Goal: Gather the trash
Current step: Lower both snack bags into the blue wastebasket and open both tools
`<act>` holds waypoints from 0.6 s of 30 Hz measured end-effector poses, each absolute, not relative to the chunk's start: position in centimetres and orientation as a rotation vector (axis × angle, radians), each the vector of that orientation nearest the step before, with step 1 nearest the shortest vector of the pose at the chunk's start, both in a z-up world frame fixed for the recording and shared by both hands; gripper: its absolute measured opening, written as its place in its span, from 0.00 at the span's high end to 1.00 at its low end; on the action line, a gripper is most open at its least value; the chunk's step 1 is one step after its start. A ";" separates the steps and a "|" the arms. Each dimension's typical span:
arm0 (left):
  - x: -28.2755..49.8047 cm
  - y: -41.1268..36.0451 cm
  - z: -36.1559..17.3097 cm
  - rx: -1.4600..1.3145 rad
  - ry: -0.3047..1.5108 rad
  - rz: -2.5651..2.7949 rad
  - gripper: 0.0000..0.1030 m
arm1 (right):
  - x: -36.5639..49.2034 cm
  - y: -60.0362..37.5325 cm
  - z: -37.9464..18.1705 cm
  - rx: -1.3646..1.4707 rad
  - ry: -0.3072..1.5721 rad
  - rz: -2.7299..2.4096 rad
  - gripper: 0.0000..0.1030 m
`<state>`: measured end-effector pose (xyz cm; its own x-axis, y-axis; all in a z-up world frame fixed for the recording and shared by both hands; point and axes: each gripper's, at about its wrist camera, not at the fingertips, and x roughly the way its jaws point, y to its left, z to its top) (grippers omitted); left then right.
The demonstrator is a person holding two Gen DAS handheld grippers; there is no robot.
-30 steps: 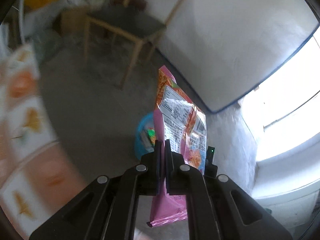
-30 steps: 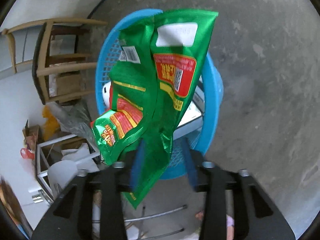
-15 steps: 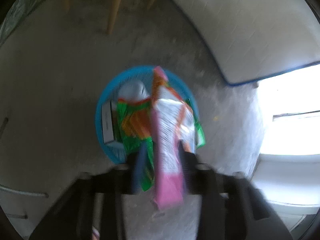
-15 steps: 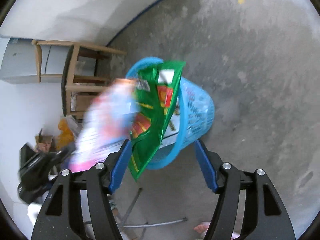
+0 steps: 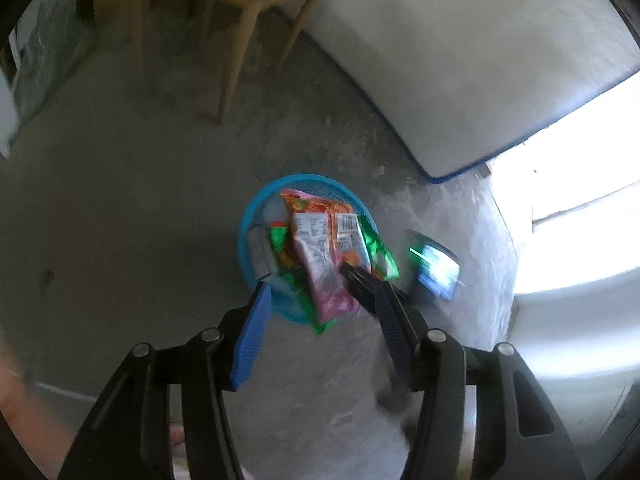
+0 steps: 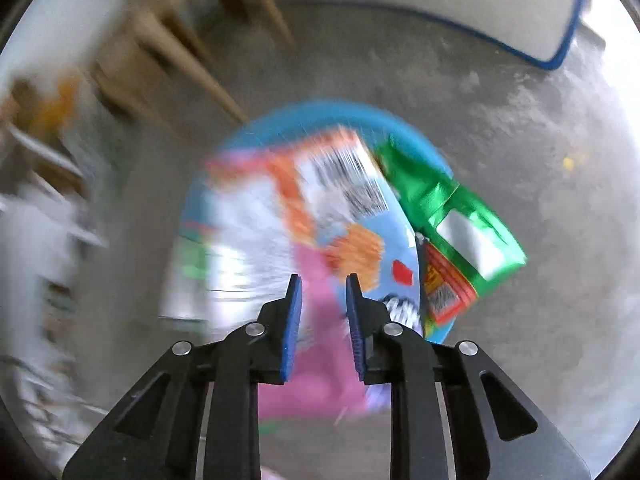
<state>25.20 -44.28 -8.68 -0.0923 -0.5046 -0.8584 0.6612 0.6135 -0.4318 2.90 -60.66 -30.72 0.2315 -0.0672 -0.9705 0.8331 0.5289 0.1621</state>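
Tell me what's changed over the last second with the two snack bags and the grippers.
Both bags were let go. The left gripper, earlier clamped on the pink-orange bag, is opening and the bag now lies on top of the blue basket. The green bag, earlier between the right gripper's pads, hangs over the basket's rim; those jaws are closing on nothing. Basket and wooden chair stayed put.

Left wrist view: looks steeply down along its own fingers from well above the blue basket (image 5: 256, 216), which sits small at centre on the concrete floor (image 5: 120, 220). Right wrist view: also pointing down, much nearer the basket (image 6: 416, 140), which fills mid-frame; heavy motion blur. Both views share the basket, wooden chair legs (image 5: 232, 60) beyond it, and the blue-edged white wall (image 5: 460, 60).
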 end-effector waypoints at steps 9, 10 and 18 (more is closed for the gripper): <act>21.7 -25.1 0.6 0.087 1.086 -0.925 0.45 | 6.4 -62.3 -40.0 0.753 1.428 -0.787 0.97; 21.2 -22.7 1.0 0.064 1.070 -0.894 0.45 | 6.6 -62.5 -40.4 0.754 1.438 -0.783 0.97; 17.2 -11.2 2.9 -0.059 0.907 -0.691 0.42 | 5.1 -62.4 -35.4 0.753 1.260 -0.762 0.58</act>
